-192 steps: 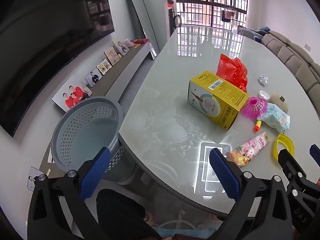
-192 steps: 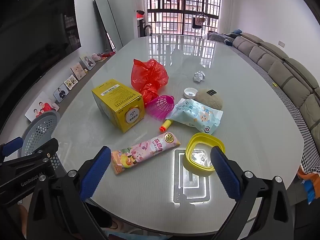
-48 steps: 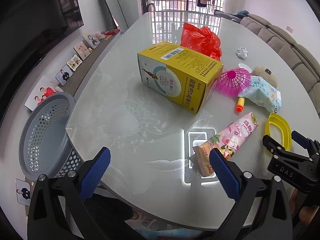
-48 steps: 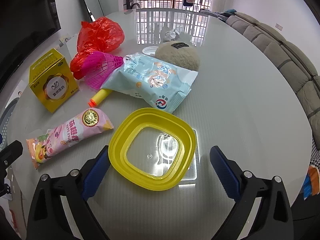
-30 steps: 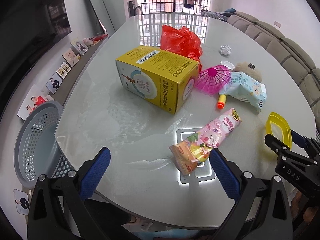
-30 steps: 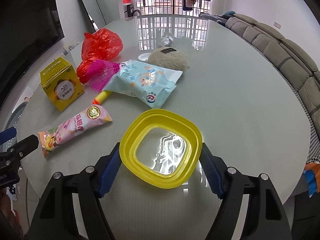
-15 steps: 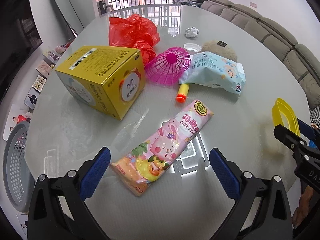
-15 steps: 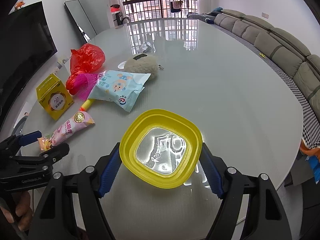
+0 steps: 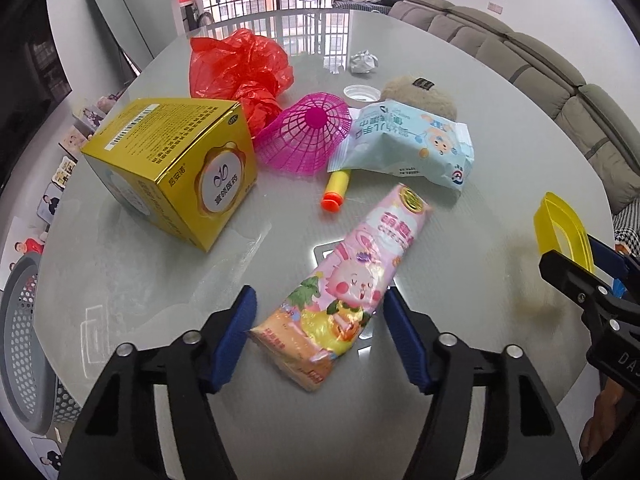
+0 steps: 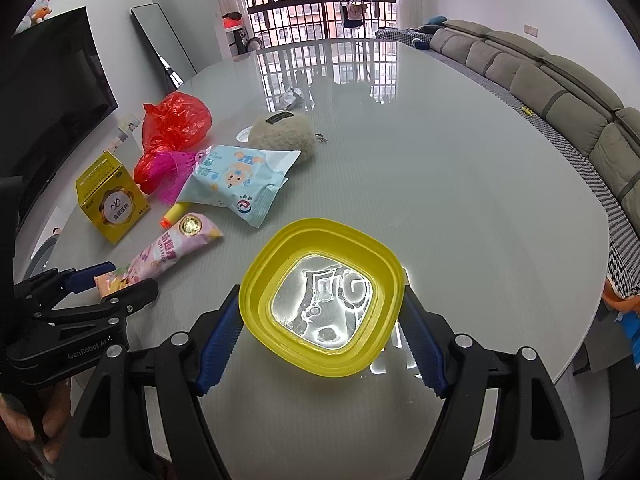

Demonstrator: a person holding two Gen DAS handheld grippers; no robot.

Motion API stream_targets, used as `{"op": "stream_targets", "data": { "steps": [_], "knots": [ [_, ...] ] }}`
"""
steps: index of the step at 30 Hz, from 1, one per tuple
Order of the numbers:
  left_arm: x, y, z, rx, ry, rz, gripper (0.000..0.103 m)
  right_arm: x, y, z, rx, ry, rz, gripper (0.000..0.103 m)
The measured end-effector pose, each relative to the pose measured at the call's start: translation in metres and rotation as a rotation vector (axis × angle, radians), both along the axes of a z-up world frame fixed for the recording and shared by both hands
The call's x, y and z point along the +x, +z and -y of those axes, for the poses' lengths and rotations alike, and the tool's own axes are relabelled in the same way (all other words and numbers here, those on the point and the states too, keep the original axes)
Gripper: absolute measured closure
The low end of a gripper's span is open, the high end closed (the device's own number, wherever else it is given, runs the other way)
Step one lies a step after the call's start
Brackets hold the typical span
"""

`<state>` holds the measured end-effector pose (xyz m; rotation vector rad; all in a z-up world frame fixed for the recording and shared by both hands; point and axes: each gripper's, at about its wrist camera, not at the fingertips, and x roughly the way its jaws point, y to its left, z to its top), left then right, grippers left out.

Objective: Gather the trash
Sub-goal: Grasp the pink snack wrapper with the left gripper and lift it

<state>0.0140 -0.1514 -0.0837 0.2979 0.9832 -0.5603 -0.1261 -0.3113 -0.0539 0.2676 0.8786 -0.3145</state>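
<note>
Two grabs at once: our right hand-held gripper (image 10: 322, 336) clenches the yellow lid (image 10: 322, 296) mid-frame, while our released left hand-held gripper (image 9: 320, 320) straddles the pink packet (image 9: 352, 288), ready to close.

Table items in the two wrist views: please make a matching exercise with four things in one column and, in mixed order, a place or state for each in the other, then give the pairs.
Things
1. yellow lid
2. pink snack packet
3. orange-tipped foam dart
4. crumpled paper ball

Places or states
A. lying partly under the light blue wipes pack
B. held between the fingers of the right gripper
C. alone on the far side, beyond the white cap
D. on the table, its near end between the fingers of the left gripper

Pairs: 1-B, 2-D, 3-A, 4-C
</note>
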Motion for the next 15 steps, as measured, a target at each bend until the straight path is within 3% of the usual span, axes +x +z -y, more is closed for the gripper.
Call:
{"op": "stream_targets", "data": {
  "steps": [6,15],
  "knots": [
    [-0.011,0.006,-0.003,-0.042,-0.023,-0.022,0.068,-0.001,0.001,-0.002,-0.005,0.003,0.002,0.030],
    [-0.026,0.025,-0.011,-0.086,-0.033,0.007,0.069,-0.001,0.006,-0.007,-0.011,0.012,0.010,0.030]
  ]
}}
